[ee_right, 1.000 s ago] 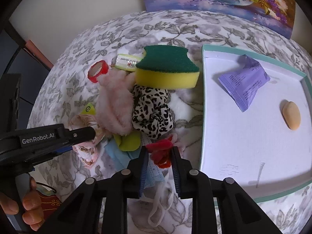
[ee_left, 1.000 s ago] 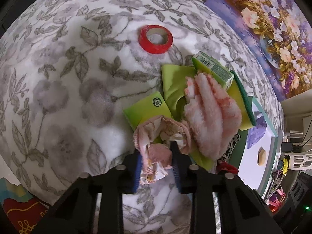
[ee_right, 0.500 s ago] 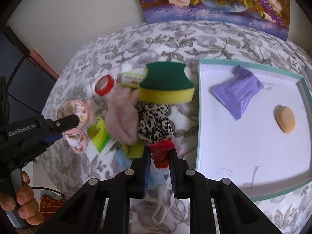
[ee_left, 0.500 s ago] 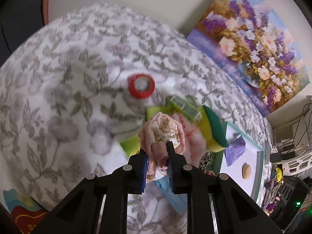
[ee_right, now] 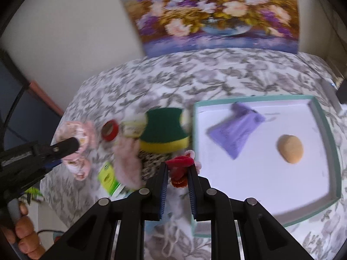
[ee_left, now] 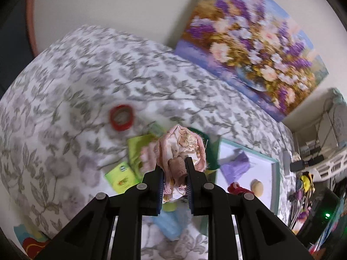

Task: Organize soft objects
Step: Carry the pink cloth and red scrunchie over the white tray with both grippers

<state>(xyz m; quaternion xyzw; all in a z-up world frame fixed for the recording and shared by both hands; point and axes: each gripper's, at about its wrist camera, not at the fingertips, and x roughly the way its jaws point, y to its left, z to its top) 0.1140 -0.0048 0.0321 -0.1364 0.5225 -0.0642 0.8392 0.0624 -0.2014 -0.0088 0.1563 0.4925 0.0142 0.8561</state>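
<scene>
My left gripper [ee_left: 174, 166] is shut on a pink floral scrunchie [ee_left: 181, 146], held up above the pile; from the right wrist view the same scrunchie [ee_right: 74, 130] hangs at that gripper's tip at the left. My right gripper [ee_right: 177, 168] is shut on a red scrunchie [ee_right: 179, 166], lifted just left of the white tray [ee_right: 321, 110]. Left on the cloth are a fluffy pink scrunchie [ee_right: 126, 160], a leopard-print scrunchie [ee_right: 151, 159] and a green-and-yellow sponge [ee_right: 163, 130]. A blue face mask [ee_left: 168, 224] lies under my left gripper.
The tray holds a purple packet [ee_right: 235, 130] and a tan oval piece [ee_right: 290, 148]. A red tape roll [ee_left: 120, 117], green packets [ee_left: 119, 176] and a small box [ee_right: 132, 126] lie on the floral tablecloth [ee_left: 54, 108]. A flower painting [ee_right: 216, 10] leans on the back wall.
Both grippers rose off the table, each carrying its scrunchie; the pile below shrank in view. The pink floral scrunchie left the cloth and the red one pulled away from the face mask.
</scene>
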